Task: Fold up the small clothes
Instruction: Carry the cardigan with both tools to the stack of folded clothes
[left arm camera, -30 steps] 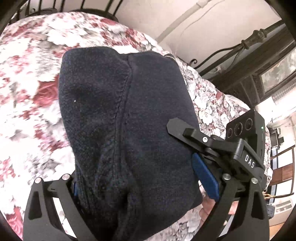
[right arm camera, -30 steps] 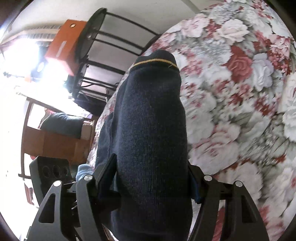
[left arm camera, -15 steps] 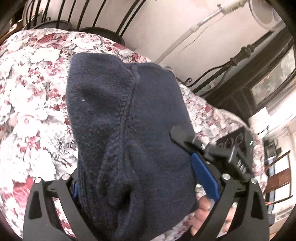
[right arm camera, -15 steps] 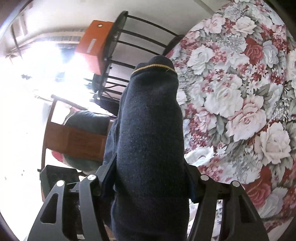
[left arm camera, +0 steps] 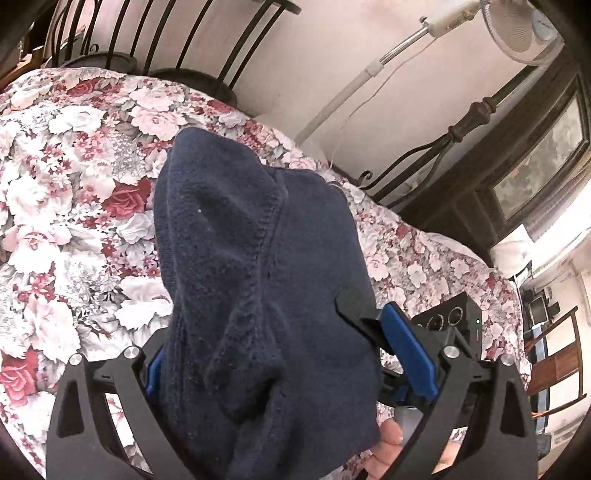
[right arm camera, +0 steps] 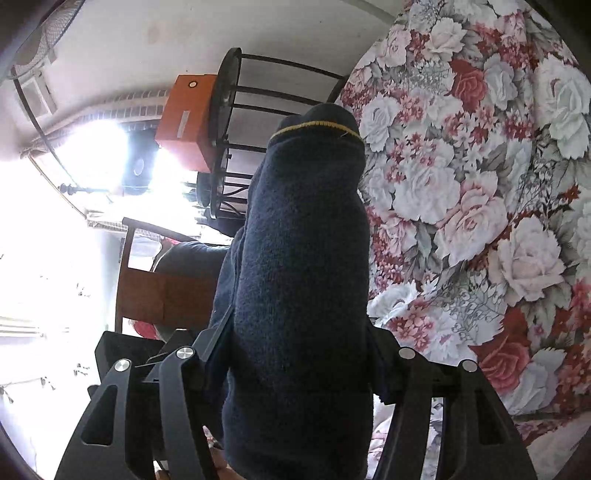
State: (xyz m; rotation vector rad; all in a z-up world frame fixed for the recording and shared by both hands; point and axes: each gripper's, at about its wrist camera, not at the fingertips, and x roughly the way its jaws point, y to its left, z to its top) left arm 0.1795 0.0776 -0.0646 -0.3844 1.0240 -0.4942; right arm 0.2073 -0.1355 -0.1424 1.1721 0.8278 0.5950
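We held a navy sock (left arm camera: 258,266) between both grippers above the floral bed (left arm camera: 74,192). The left gripper (left arm camera: 291,354) gripped its bunched, seamed end; the right gripper (right arm camera: 299,365) had its jaws pressed on the other end, where a yellow line (right arm camera: 314,125) crossed the toe. The sock ran lengthwise away from each camera. Iron bars (left arm camera: 177,40), a fan (left arm camera: 517,26) and a chair (right arm camera: 162,291) stood beyond.
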